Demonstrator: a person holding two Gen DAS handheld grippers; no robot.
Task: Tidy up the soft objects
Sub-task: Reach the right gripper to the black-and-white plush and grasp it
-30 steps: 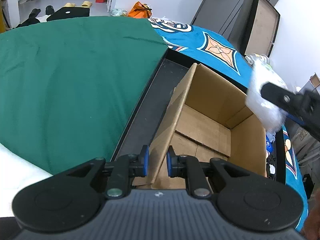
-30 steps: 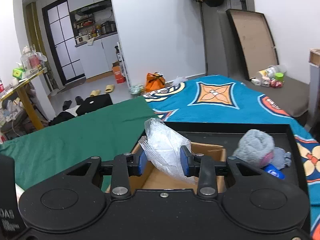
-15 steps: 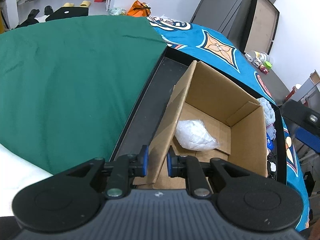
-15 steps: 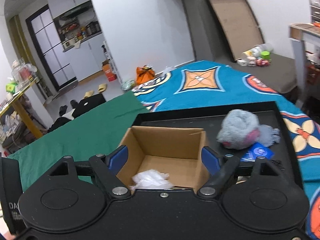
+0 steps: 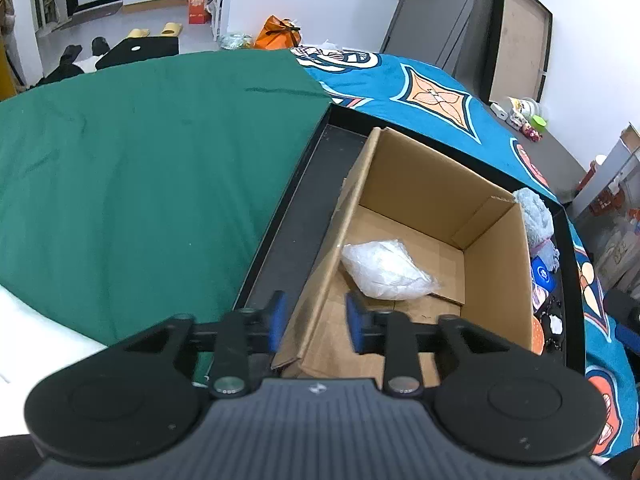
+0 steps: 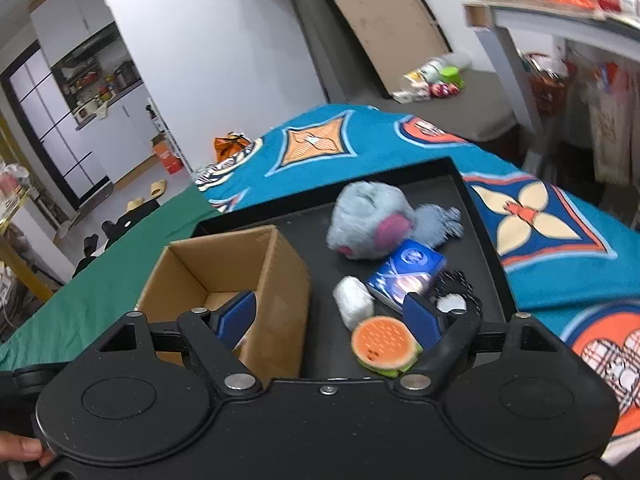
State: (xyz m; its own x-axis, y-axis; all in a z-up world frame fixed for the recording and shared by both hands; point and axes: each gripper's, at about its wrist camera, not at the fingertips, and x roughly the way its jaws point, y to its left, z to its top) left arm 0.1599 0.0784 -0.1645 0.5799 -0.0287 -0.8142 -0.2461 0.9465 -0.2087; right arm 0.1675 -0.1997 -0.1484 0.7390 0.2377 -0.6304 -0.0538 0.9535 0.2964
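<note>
Lying in box (image 5: 492,264), bag (image 5: 386,270) tapers right; both tongs spread, left just opening.

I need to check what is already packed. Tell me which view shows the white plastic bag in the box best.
The left wrist view. It looks down into the cardboard box and shows the whole white plastic bag lying on the box floor. In the right wrist view the box's walls and that gripper's finger hide the floor, so the bag cannot be made out there.
</note>
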